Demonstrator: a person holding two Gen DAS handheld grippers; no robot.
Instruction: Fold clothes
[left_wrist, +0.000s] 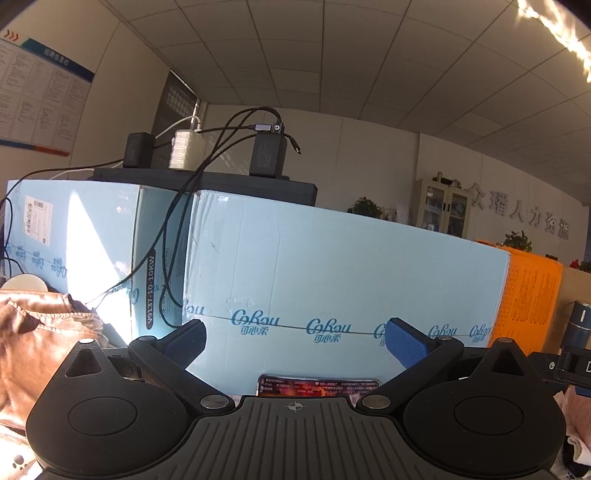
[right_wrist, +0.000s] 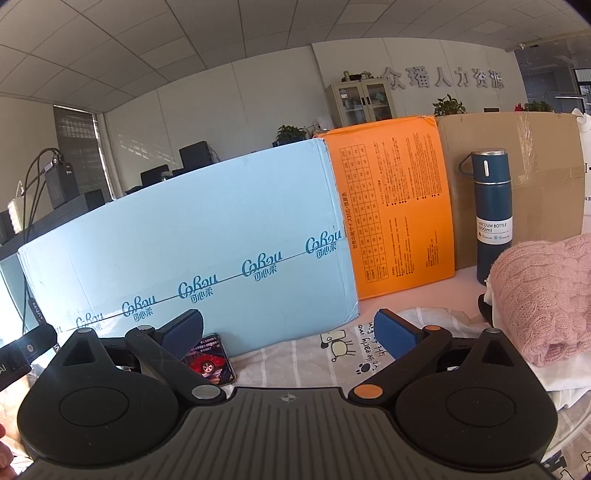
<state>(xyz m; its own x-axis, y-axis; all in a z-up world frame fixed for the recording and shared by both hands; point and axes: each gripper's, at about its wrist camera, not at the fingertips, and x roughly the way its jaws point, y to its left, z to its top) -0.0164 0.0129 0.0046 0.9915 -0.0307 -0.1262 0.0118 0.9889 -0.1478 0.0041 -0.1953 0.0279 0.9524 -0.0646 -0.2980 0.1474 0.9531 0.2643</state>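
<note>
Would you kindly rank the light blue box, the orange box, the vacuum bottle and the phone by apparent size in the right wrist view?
Largest to smallest as they appear:
1. light blue box
2. orange box
3. vacuum bottle
4. phone, partly hidden behind the right gripper, so its full extent is unsure.

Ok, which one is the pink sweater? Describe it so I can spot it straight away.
Find the row of boxes at the back: blue box, orange box, brown box. In front of the brown one stands a dark blue bottle; the pink sweater lies beside it, at the right edge. It is the only chunky cable-knit thing, bunched in a heap, unlike the flat printed cloth.
</note>
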